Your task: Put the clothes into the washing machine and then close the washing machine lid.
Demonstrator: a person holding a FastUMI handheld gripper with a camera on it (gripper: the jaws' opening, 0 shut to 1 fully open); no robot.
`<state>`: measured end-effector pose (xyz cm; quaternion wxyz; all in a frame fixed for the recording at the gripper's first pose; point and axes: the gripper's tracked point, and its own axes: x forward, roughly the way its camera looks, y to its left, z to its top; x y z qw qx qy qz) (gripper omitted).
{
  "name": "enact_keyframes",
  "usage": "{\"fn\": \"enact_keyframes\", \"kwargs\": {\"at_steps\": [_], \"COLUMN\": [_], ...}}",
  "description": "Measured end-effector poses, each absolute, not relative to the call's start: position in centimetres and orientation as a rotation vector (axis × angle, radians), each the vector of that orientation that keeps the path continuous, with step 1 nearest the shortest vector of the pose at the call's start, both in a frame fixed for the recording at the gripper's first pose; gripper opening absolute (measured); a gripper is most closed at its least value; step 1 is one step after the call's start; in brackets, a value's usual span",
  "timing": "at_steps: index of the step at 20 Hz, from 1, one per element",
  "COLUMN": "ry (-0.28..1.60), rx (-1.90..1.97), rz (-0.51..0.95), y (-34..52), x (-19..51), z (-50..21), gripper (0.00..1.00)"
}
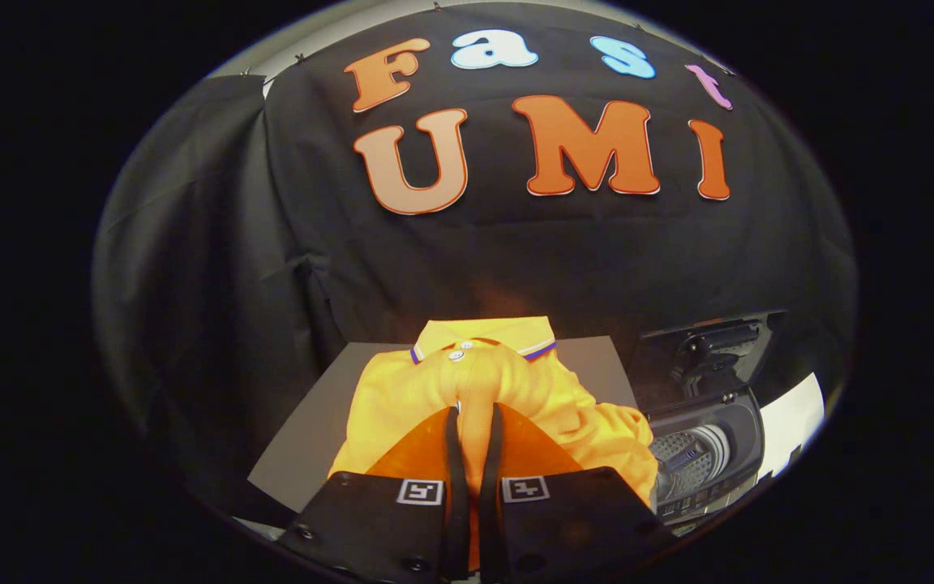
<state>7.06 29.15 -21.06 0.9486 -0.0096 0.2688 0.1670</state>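
Tool (pixel 473 422) pinched nearly closed on a fold of the shirt (pixel 507 389), which lies on the table (pixel 305 430) beside the open washer (pixel 702 454); loading and lid closing both remain.

tool (pixel 473 454) | black housing | square coded tags | screws

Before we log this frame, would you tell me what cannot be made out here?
- Gripper view: the orange polo shirt, a fold pinched in the gripper, hides the grey mat beneath.
- The small black top-loading washing machine is half covered by the shirt; its drum's depth and contents are unclear.
- Its raised lid is dark against the cloth wall.
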Motion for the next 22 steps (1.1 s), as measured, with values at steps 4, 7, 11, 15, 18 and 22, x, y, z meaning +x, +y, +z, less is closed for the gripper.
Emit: {"fn": "enact_keyframes", "kwargs": {"at_steps": [4, 7, 11, 15, 18, 22], "ry": [0.511, 0.480, 0.432, 0.400, 0.383, 0.378], "rx": [-0.007, 0.001, 0.017, 0.024, 0.036, 0.033], "rz": [0.325, 0.309, 0.269, 0.229, 0.208, 0.189], "y": [27.1, 25.4, 21.7, 17.4, 14.5, 10.5], "x": [7.1, 7.3, 7.8, 8.4, 9.4, 10.5], "z": [-18.9, -17.1, -14.1, -12.1, -11.0, -10.3], "gripper": [0.13, 0.13, 0.13, 0.13, 0.13, 0.13]}}
